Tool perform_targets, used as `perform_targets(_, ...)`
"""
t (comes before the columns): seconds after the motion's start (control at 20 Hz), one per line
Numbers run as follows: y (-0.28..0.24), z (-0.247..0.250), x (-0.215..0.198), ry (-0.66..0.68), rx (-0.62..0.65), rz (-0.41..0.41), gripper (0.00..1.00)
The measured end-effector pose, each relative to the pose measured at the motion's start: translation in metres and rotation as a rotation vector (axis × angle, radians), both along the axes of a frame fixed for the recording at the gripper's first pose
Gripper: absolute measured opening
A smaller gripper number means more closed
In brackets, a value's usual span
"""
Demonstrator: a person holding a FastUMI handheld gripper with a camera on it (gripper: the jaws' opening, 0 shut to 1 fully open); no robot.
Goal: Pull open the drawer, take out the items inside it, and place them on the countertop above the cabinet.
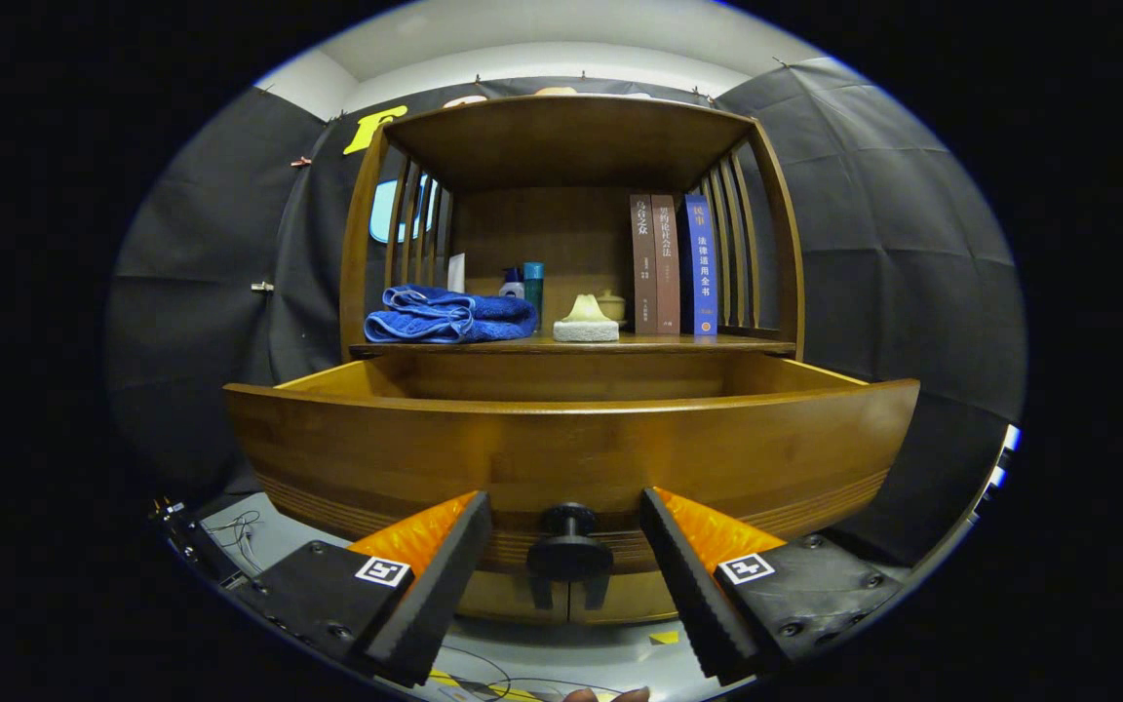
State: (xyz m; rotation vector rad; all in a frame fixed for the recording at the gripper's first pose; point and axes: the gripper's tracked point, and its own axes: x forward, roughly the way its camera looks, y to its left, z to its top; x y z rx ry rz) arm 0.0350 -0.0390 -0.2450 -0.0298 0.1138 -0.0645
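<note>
While the drawer (571, 444) stands pulled out toward us, we count what sits on the countertop (717, 343) behind it: one folded blue towel (449, 315) at the left, one white card (456, 272) standing behind it, two small bottles (525, 284) right of the towel (one teal, one white with a blue cap), one white sponge (586, 331) near the middle with a pale yellow lump (586, 308) resting on it, one small cream jar (610, 305) just behind that, and three upright books (674, 263) at the right, two brown and one blue. All of these lie under the one shelf roof (561, 136) of the cabinet, between its slatted sides.

We see one drawer front, curved wide across the view, and its inner walls show above the front edge. We cannot tell what lies inside, since the front hides the drawer's floor. One black knob (569, 541) sticks out from the lower middle of the front.

Our claw (566, 546) has two fingers (435, 575), black with orange backs, spread wide. The knob sits between them, with a clear gap on each side, so neither finger touches it and the claw holds nothing. The fingertips reach close to the drawer front, left and right of the knob.

Below the fingers we see a grey floor (484, 655) with some thin cables (240, 531) at the left and bits of yellow tape (664, 638).
</note>
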Motion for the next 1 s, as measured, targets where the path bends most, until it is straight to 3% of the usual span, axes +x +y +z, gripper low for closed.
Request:
perform_targets(0.35, 0.0, 0.003, 0.007, 0.007, -0.007, 0.0, 0.98)
perform_targets(1.0, -0.002, 0.007, 0.075, 0.029, -0.004, -0.004, 0.99)
